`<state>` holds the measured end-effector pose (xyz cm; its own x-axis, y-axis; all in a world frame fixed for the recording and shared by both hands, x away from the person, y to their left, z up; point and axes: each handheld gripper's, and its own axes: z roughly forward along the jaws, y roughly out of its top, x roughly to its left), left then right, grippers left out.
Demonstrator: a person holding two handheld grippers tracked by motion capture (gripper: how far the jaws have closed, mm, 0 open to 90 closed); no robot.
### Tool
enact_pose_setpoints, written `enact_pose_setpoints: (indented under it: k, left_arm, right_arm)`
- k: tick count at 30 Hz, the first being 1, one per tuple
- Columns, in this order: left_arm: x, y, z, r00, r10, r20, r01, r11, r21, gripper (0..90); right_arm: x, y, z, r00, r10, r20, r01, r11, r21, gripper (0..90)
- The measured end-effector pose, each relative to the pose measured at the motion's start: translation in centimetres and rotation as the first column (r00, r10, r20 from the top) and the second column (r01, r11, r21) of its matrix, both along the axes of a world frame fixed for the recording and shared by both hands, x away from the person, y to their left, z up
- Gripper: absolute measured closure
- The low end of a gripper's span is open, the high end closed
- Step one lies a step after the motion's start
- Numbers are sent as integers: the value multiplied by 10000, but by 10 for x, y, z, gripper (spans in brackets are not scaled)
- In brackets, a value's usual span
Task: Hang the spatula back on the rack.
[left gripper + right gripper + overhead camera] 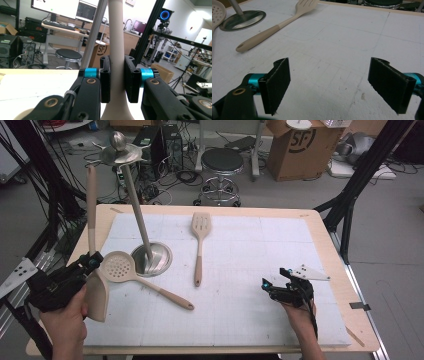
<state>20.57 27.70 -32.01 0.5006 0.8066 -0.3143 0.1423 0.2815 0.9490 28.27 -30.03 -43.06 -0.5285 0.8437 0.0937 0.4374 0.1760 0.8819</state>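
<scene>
Left gripper (89,265): at the table's near left corner, jaws pinching the neck of a beige spatula (93,245) just above its blade. The spatula stands upright, blade down beside the hand, handle rising toward the stand's top. In the left gripper view the handle (115,50) passes straight up between both pads, pressed on either side.

Right gripper (278,285): near the table's right front, jaws spread wide over the bare white mat (260,250), nothing between them; the right gripper view shows the pads (275,85) well apart.

Utensil stand (137,210): round steel base on the mat, tilted pole, disc and ball at top.

Beige skimmer (131,275): lying flat, perforated bowl touching the stand's base, handle pointing toward the near edge.

Beige slotted turner (199,245): lying flat at mid-mat, head away from the person, apart from the other utensils.
</scene>
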Motion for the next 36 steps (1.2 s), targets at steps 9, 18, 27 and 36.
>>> enact_pose_setpoints:
  k: [9, 18, 27, 36]
  left_arm:
    - [8, 1, 10, 9996, -96, 251, 100, 9998, -192, 777]
    - [20, 10, 9, 9998, -203, 9, 203, 9987, -473, 777]
    - [28, 11, -4, 9952, -966, -155, 952, 9926, -755, 776]
    - [25, 10, -2, 9996, -278, 37, 279, 9984, -494, 605]
  right_arm:
    - [1, 2, -1, 10000, 71, -48, -72, 9999, -88, 171]
    - [1, 2, -2, 9999, 114, -89, -115, 9998, -174, 171]
    - [1, 3, -3, 9999, 90, -116, -92, 9998, -169, 172]
    - [1, 2, -2, 9999, 101, -90, -102, 9998, -140, 171]
